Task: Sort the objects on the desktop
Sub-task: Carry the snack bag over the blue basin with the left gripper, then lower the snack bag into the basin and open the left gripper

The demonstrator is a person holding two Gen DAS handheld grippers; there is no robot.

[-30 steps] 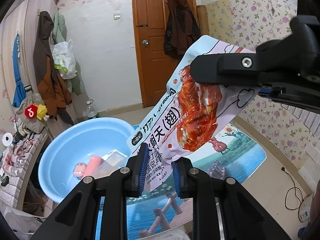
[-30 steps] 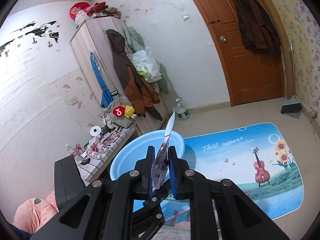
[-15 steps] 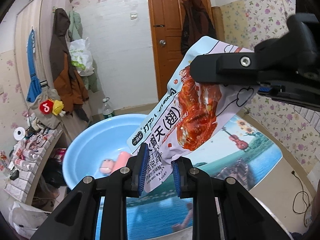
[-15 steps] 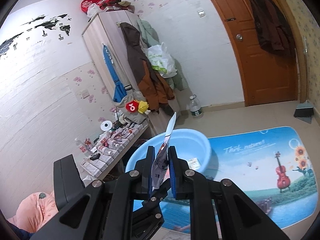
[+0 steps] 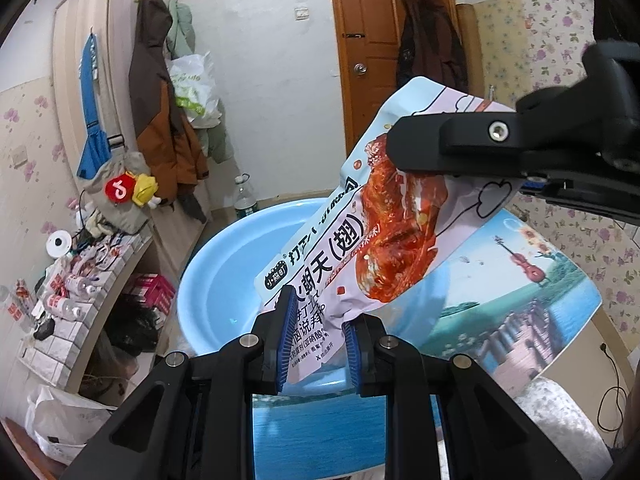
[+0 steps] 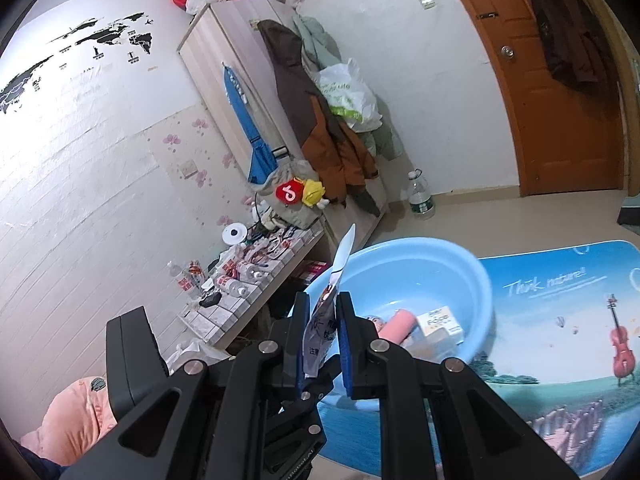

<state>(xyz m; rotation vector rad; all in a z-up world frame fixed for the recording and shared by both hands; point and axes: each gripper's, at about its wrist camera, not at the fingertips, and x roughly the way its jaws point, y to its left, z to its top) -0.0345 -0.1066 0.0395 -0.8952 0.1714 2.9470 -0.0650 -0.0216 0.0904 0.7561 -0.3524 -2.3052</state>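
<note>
The snack pouch (image 5: 384, 240) hangs in the air over the light blue basin (image 5: 224, 288), gripped at both ends. The left gripper (image 5: 318, 336) has its blue-padded jaws clenched on the pouch's lower corner; the right gripper (image 6: 323, 340) clamps the upper end, seen edge-on in its own view. The pouch's pale front shows a red glazed chicken wing and large Chinese characters, among them "朝天(翅)", with a small black round logo at the lower left; the finer print is too small to read.

Inside the basin lie a pink cylinder (image 6: 394, 322) and a small white box (image 6: 440, 320) with unreadable print. The basin rests on a floor mat (image 6: 560, 320) printed with a lake, a violin and the words "Think nature!".

Left of the basin, a low tiled shelf (image 6: 236, 300) carries small bottles and clutter. A wardrobe (image 6: 240, 80) hung with coats stands behind it, a red plush with a TikTok-style note logo (image 6: 289, 194) dangling there. A world-map decal (image 6: 80, 48) marks the left wall; a brown wooden door (image 5: 380, 60) stands far right, a water bottle (image 6: 420, 196) on the floor near it.
</note>
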